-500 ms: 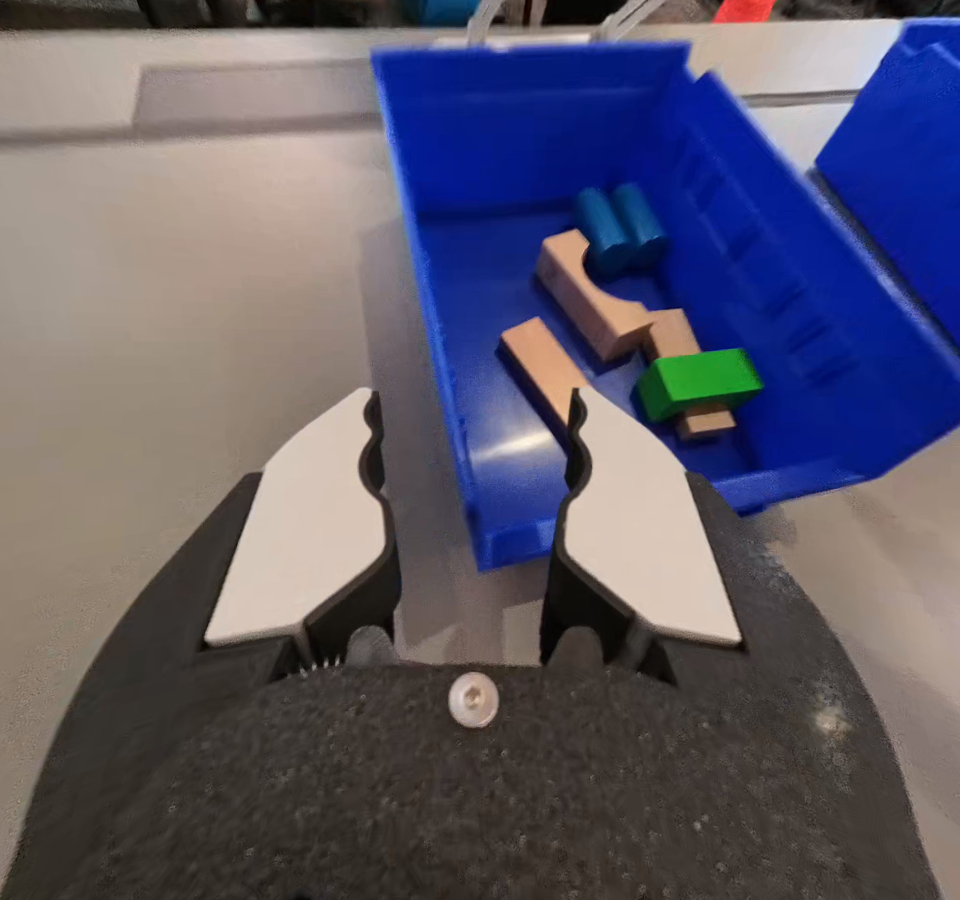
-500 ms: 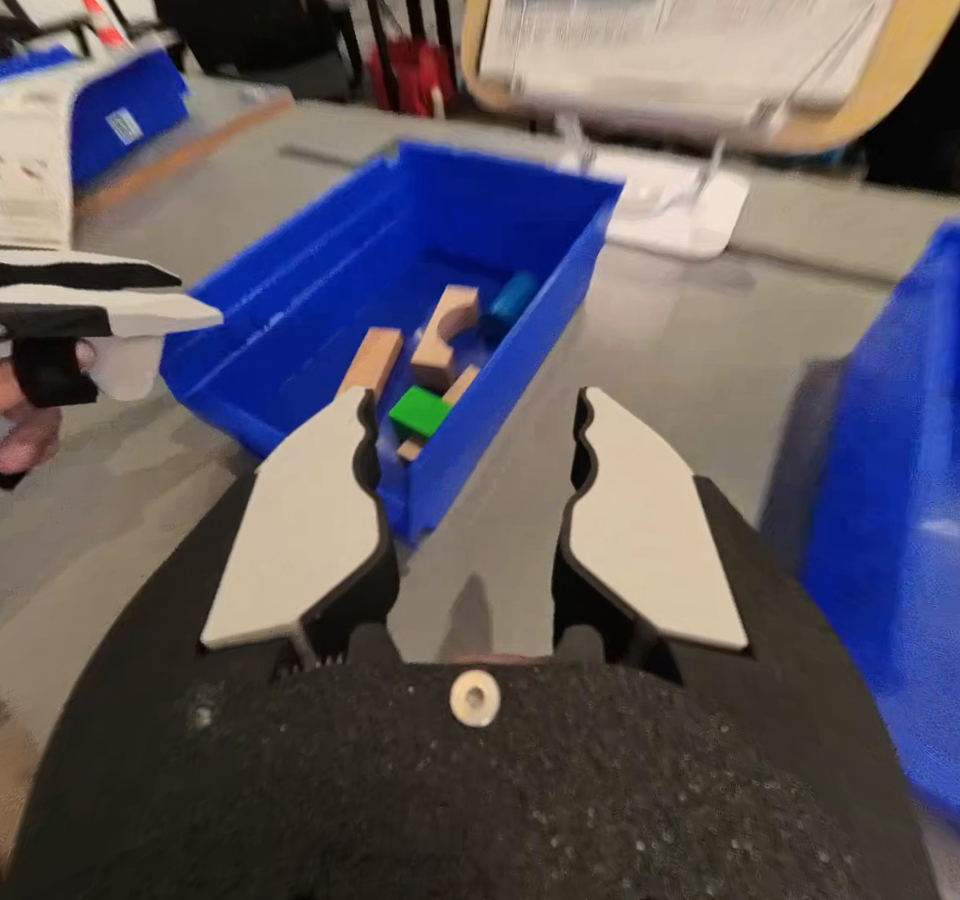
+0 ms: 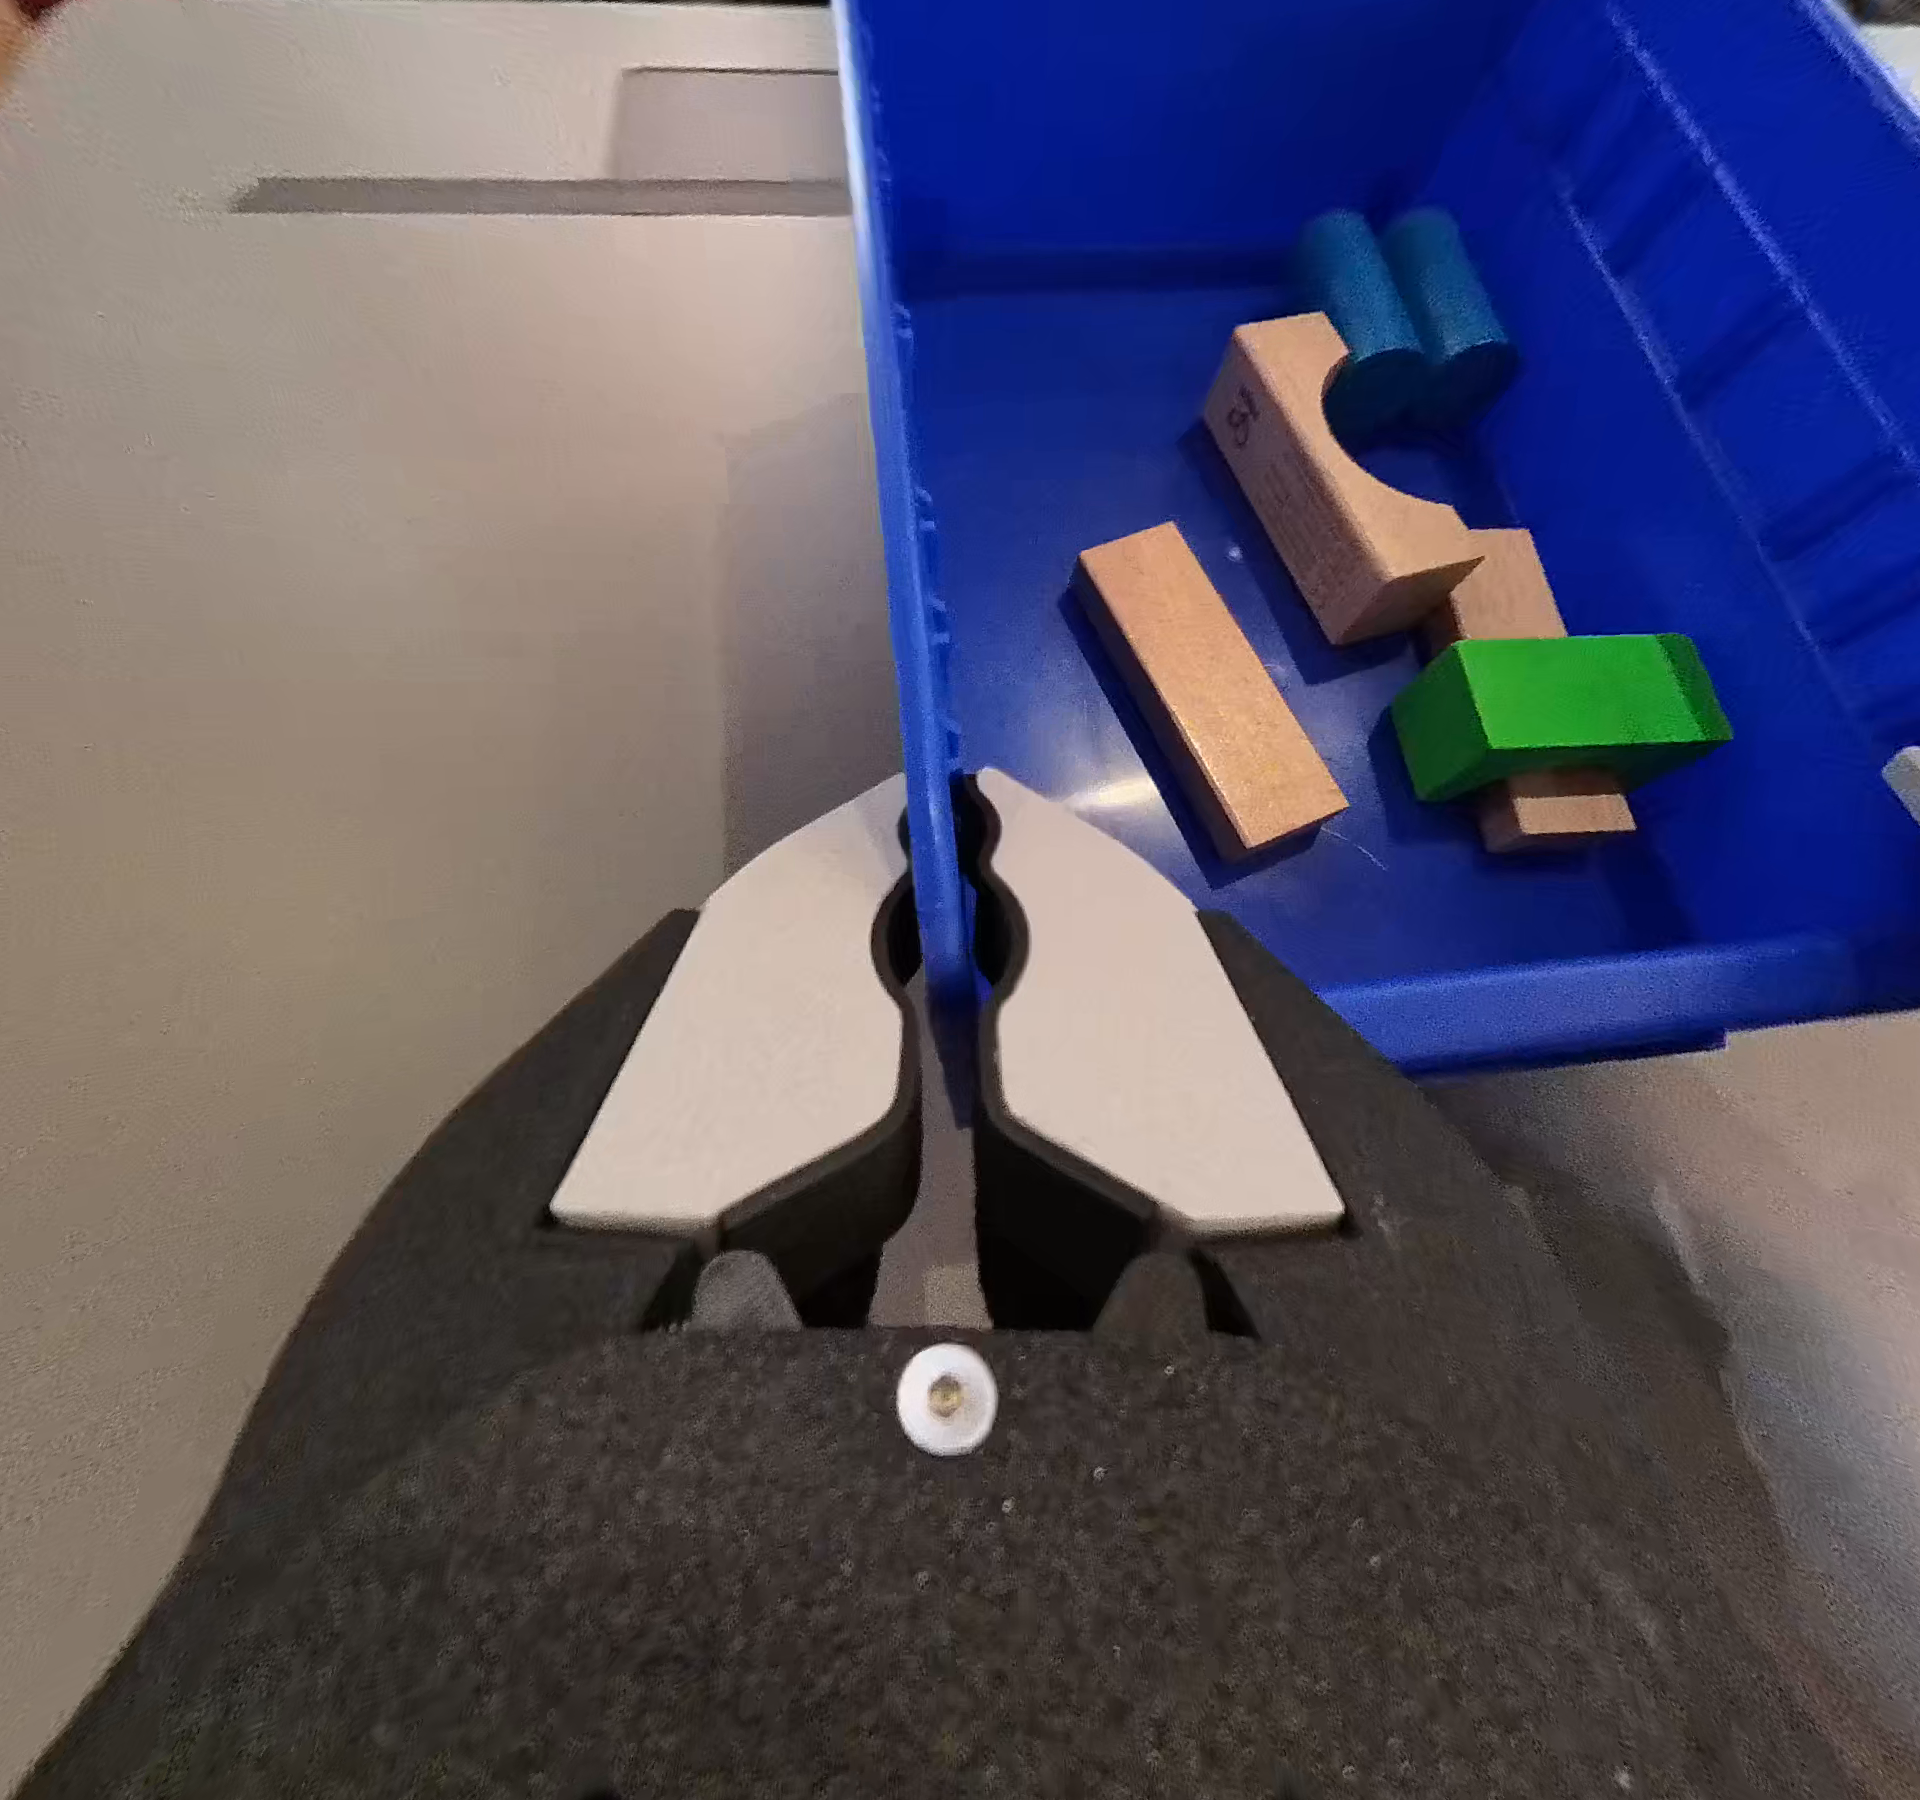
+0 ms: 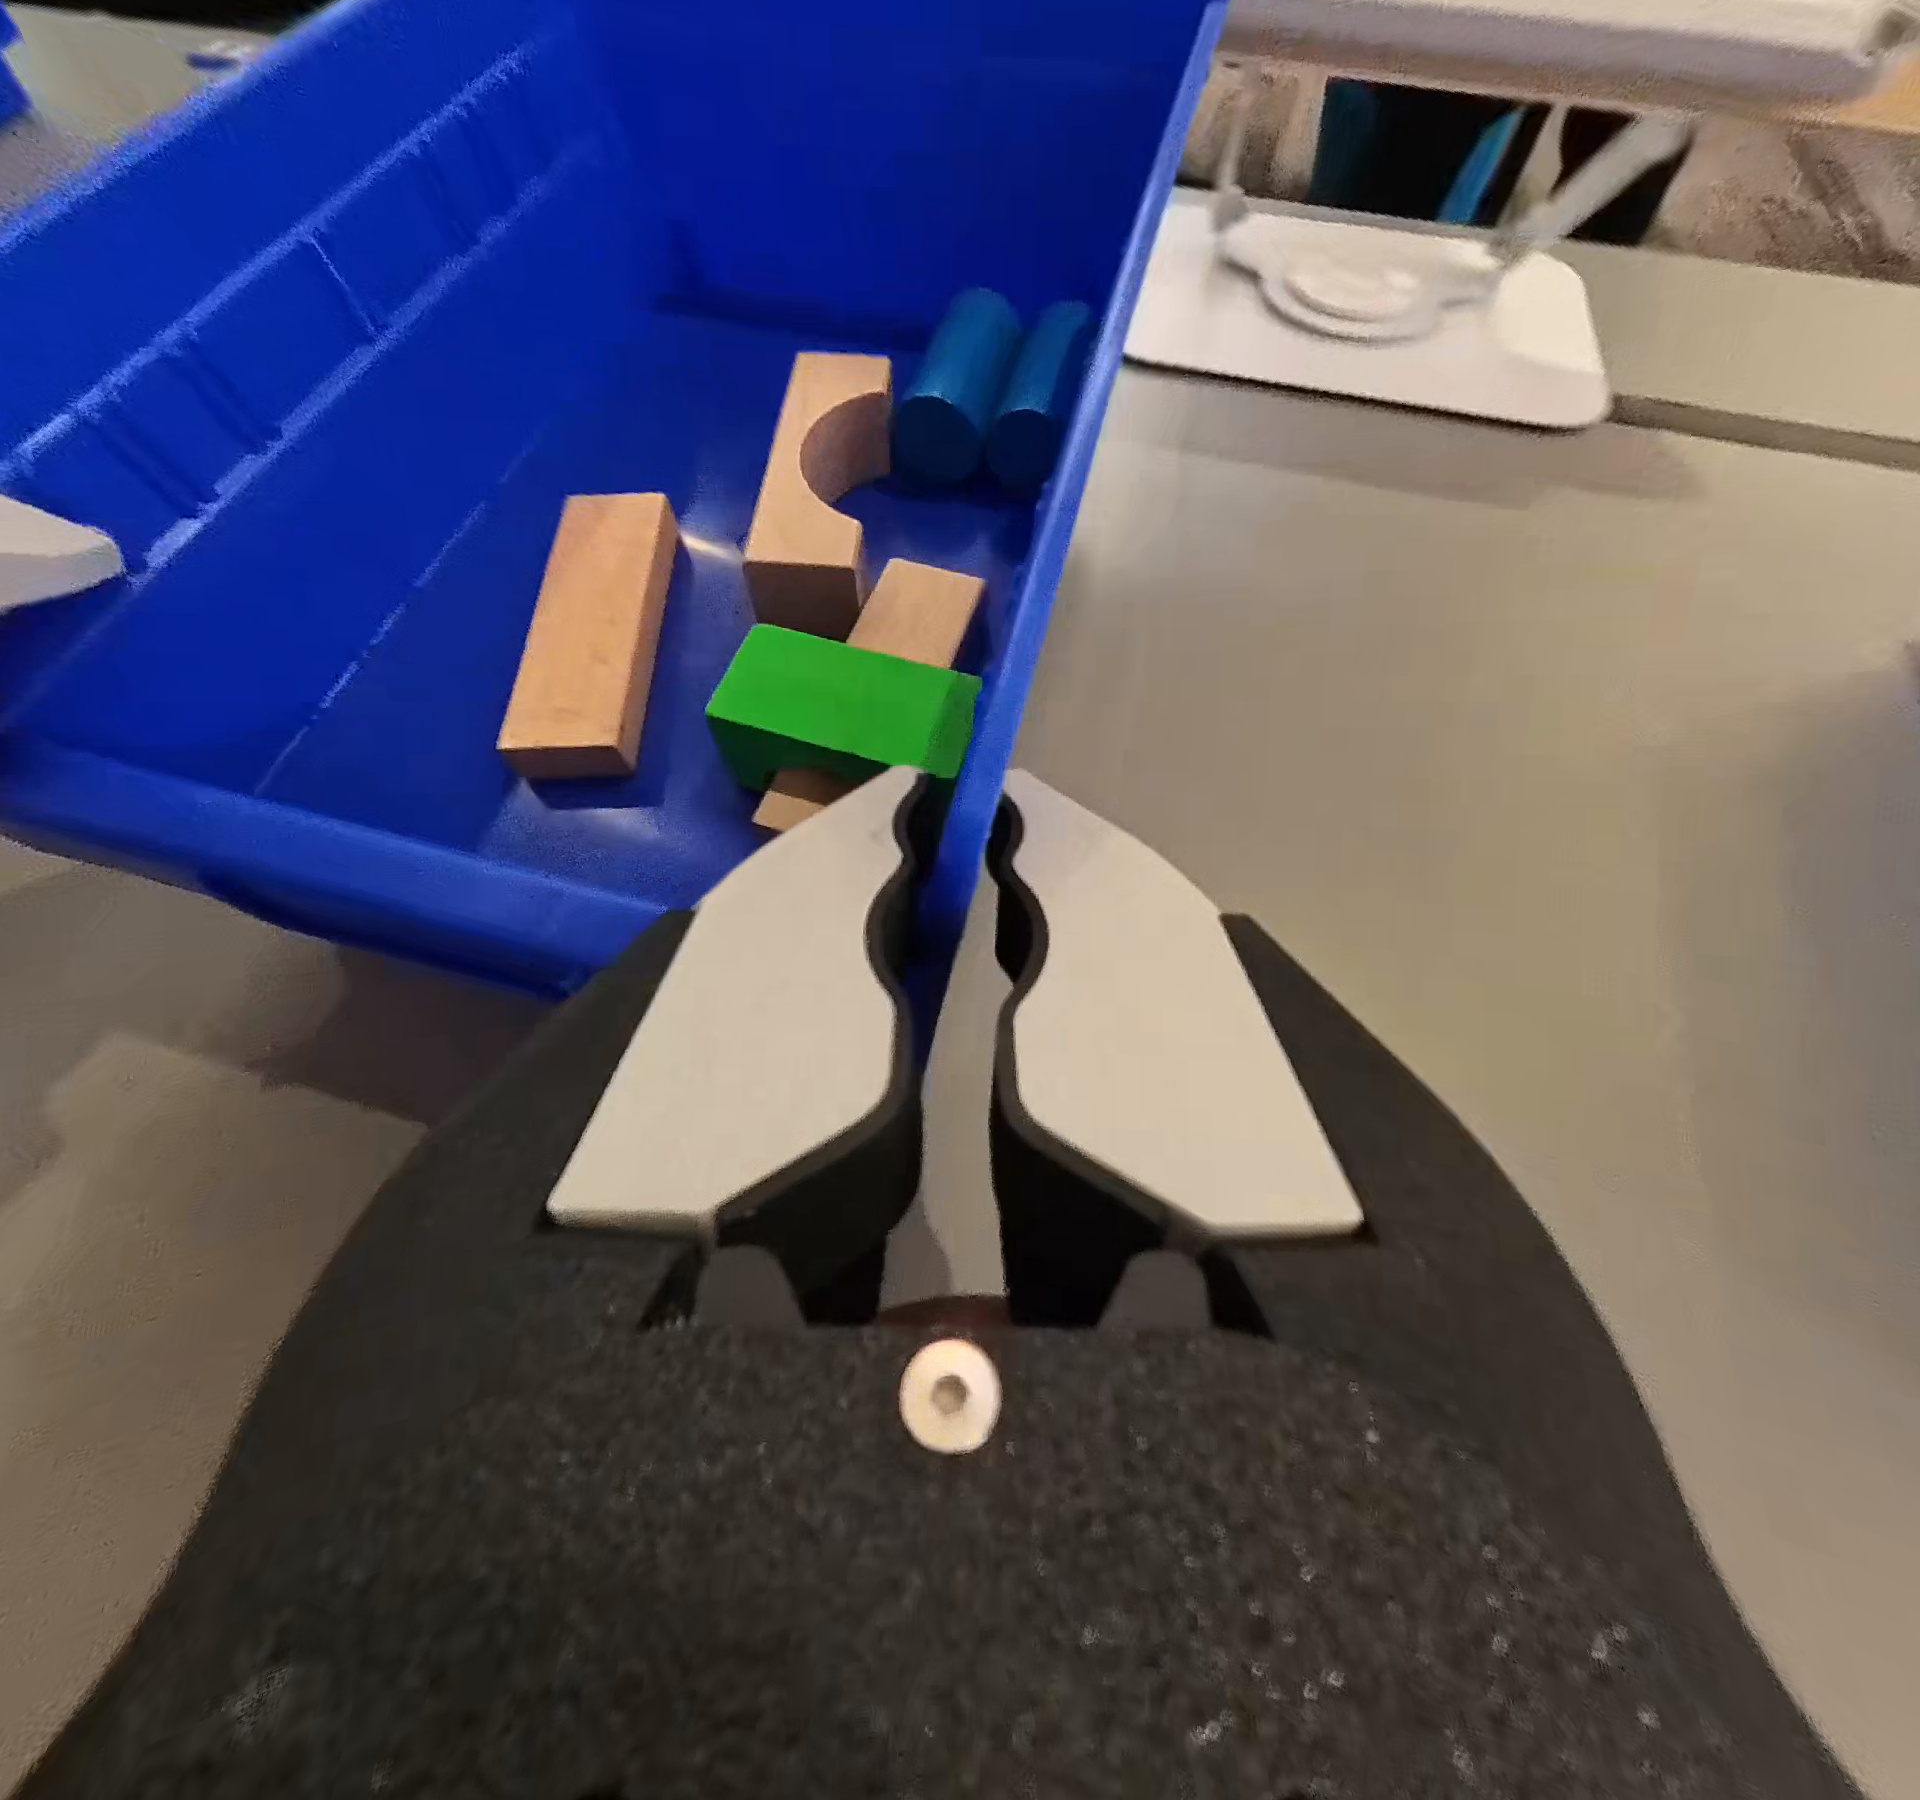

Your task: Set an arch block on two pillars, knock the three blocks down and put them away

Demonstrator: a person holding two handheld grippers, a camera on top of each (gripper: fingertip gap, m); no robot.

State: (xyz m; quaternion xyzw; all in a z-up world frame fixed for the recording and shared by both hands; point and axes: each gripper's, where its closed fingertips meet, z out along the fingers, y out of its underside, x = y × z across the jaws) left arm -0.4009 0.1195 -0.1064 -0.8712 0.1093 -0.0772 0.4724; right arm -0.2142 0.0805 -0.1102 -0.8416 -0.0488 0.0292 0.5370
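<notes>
Gripping the bin (image 3: 1039,140) walls with both closed jaws, I am keeping it level so the blocks (image 3: 1205,685) inside stay put.

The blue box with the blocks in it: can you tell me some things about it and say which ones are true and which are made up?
1. Both claws pinch walls of the blue box. True: the left claw and the right claw each grip a side wall.
2. The green block lies on top of a wooden block. True.
3. The two blue cylinders stand upright. False: they lie side by side.
4. The arch block sits on the table. False: it lies inside the box.
5. The box is empty. False: six blocks are in it.
</notes>
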